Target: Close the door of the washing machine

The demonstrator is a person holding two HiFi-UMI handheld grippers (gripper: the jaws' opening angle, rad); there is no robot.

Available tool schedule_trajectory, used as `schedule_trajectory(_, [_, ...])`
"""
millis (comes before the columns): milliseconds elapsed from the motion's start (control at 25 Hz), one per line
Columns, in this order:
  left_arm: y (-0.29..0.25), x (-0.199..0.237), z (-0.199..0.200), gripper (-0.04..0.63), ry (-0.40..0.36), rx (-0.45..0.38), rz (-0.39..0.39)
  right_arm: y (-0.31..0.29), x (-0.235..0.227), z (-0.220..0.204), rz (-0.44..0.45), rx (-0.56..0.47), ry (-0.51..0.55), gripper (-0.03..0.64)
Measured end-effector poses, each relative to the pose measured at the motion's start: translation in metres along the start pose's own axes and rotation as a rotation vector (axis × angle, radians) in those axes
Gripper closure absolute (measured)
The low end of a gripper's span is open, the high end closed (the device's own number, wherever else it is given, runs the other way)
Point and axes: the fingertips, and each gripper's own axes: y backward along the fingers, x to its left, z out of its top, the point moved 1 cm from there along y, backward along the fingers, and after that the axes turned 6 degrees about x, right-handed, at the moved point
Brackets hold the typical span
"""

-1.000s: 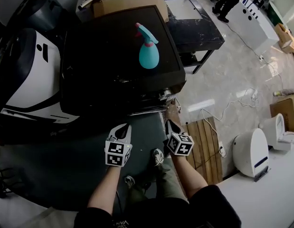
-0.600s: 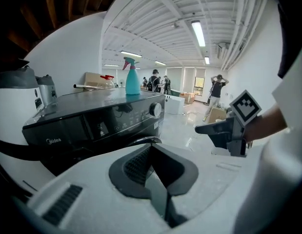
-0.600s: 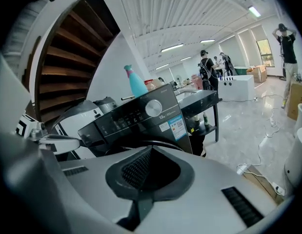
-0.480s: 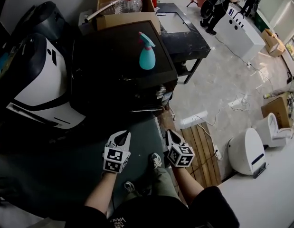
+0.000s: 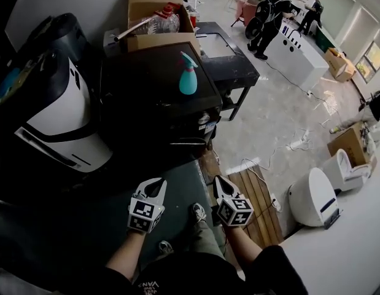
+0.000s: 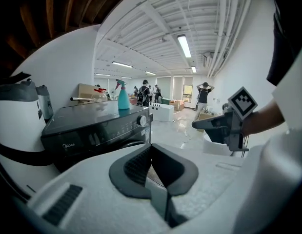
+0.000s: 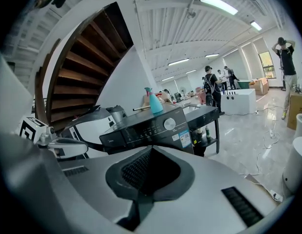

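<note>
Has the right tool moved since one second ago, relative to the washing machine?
Yes. The right tool has drawn back from the washing machine, toward the person.

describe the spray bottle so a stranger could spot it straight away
Find the black washing machine in front of the person. On its top, near the right edge, stands the spray bottle. Its bright teal stands out against the black top and the brown cardboard box behind.

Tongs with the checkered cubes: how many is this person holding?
2. The left tongs are in the left hand, the right tongs in the right, both shut and empty, side by side before the black washing machine.
</note>
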Motion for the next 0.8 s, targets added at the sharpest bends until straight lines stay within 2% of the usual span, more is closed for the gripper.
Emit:
schedule_trajectory(200, [0.04, -0.01, -0.014, 0.584, -0.007, -0.033, -0.009, 0.035, 0.022, -0.01, 0.0, -0.023, 0.043, 0.618])
schedule_trajectory(400, [0.08, -0.019, -0.031, 0.584, 0.001, -0.068, -0.021, 0.07, 0.054, -0.021, 0.004, -0.054, 0.025, 0.618])
schedule_trajectory(800, [0.145, -0.033, -0.053, 0.584, -0.053, -0.102, -0.004, 0.121, 0.102, -0.054, -0.003, -0.064, 0.082, 0.618])
